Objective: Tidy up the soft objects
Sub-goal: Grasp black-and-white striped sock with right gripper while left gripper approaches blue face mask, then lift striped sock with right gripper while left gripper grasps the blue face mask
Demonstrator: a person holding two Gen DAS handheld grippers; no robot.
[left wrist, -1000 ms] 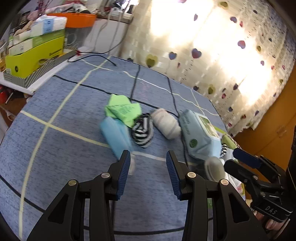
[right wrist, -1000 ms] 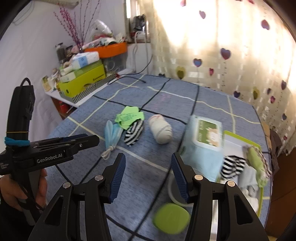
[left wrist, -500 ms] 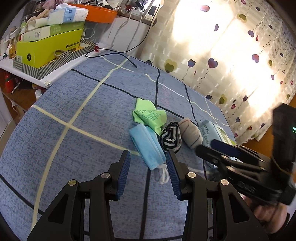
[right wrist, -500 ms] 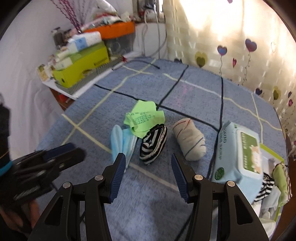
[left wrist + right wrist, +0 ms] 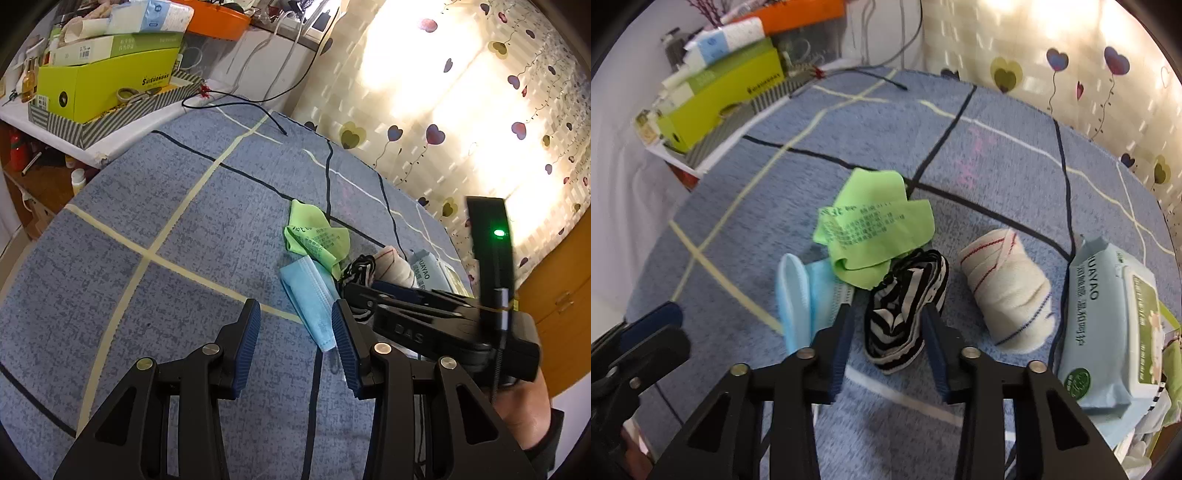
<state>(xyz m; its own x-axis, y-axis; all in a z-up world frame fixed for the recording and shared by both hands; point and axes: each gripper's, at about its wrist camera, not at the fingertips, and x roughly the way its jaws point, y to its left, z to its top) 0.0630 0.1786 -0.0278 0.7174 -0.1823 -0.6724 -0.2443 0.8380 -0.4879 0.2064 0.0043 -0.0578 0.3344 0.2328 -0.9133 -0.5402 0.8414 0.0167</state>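
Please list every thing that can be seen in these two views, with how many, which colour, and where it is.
striped sock: 1, black and white, between the right gripper's fingers
green cloth: 1, lime, printed, behind the sock
face mask: 1, light blue, left of the sock
rolled sock: 1, cream with thin stripes, right of the striped sock
wipes pack: 1, pale blue, far right
yellow-green box: 1, side shelf
bedspread: 1, blue with lines
left gripper: open, over the mask's end
right gripper: open, straddling the sock

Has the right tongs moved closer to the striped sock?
Yes. The right tongs have advanced toward the green cloth; their open jaws now flank the striped sock.
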